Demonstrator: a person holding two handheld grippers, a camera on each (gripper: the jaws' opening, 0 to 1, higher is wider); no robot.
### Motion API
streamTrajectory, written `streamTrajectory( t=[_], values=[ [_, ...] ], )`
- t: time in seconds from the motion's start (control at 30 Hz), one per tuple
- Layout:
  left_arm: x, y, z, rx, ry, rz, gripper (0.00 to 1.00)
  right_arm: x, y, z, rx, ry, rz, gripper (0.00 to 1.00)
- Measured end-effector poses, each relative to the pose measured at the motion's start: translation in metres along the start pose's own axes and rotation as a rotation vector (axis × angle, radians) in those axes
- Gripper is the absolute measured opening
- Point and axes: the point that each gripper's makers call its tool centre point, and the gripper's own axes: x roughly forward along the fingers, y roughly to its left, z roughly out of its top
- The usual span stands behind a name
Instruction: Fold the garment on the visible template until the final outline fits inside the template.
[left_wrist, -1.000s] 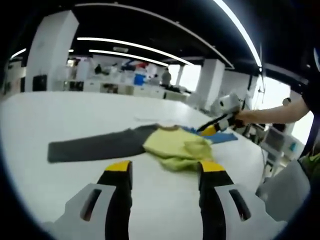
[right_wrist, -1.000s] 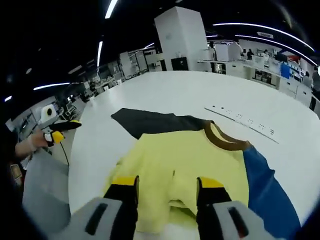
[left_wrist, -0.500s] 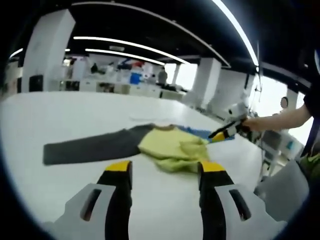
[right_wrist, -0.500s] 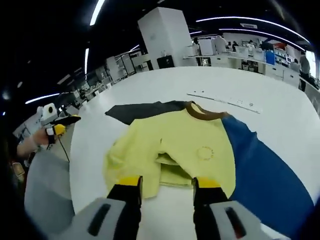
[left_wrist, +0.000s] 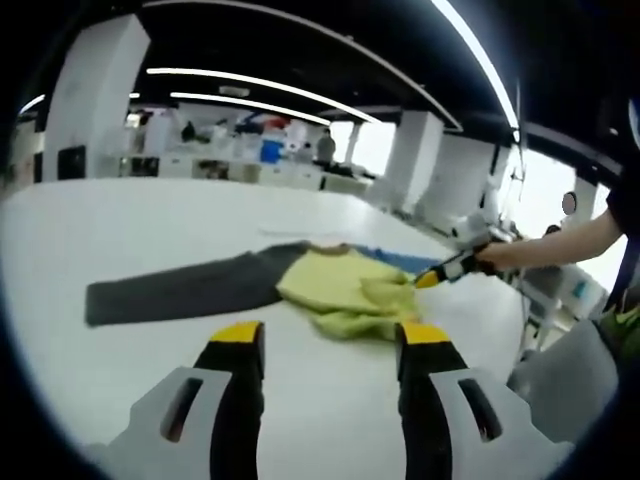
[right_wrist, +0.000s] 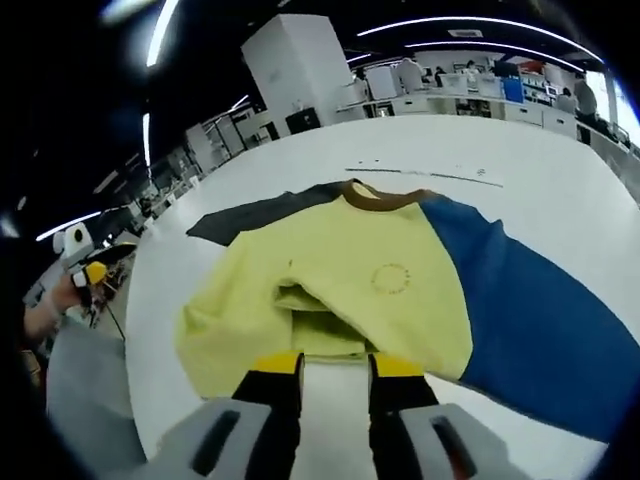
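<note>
Garment (right_wrist: 350, 285) crumpled on table (right_wrist: 560, 170) (white), right tongs (right_wrist: 335, 366) narrowed at hem

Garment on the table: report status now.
Left gripper open, short of the garment. Right gripper at its yellow hem, fingers close together, grasp unclear. Garment spread, part-bunched, sleeves out on the white table. Nothing obstructing.

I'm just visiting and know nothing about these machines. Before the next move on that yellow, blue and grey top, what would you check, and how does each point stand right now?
1. Garment fully on the white table: ok, with the grey sleeve and blue sleeve spread out.
2. Right gripper at the yellow hem: ok, its fingers sit at the bunched lower edge.
3. Right gripper closed on cloth: cannot tell; the fingers are close together.
4. Left gripper free: ok, open, short of the garment.
5. Template outline visible: cannot tell.
6. Fold finished: not ok, the sleeves are still unfolded.
</note>
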Motion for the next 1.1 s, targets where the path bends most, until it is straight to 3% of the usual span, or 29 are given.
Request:
streamTrajectory(
  t=[0.2,0.4,0.47,0.77,1.1],
  values=[
    [0.001,0.001,-0.003,-0.005,0.005,0.004,0.49,0.011,-0.004,0.004,0.058,-0.012,-0.004,0.16],
    [0.001,-0.001,-0.003,-0.006,0.007,0.005,0.49,0.015,-0.012,-0.002,0.069,0.003,-0.031,0.0],
    [0.0,-0.001,-0.003,-0.007,0.007,0.007,0.49,0.012,-0.011,-0.002,0.072,0.0,-0.029,0.0],
    [0.004,-0.001,-0.003,-0.011,0.007,0.004,0.48,-0.015,0.007,0.001,0.092,-0.052,0.018,0.0],
    [0.018,-0.011,0.001,-0.005,0.016,-0.035,0.47,-0.061,0.023,-0.007,0.129,-0.137,0.04,0.0]
  ],
)
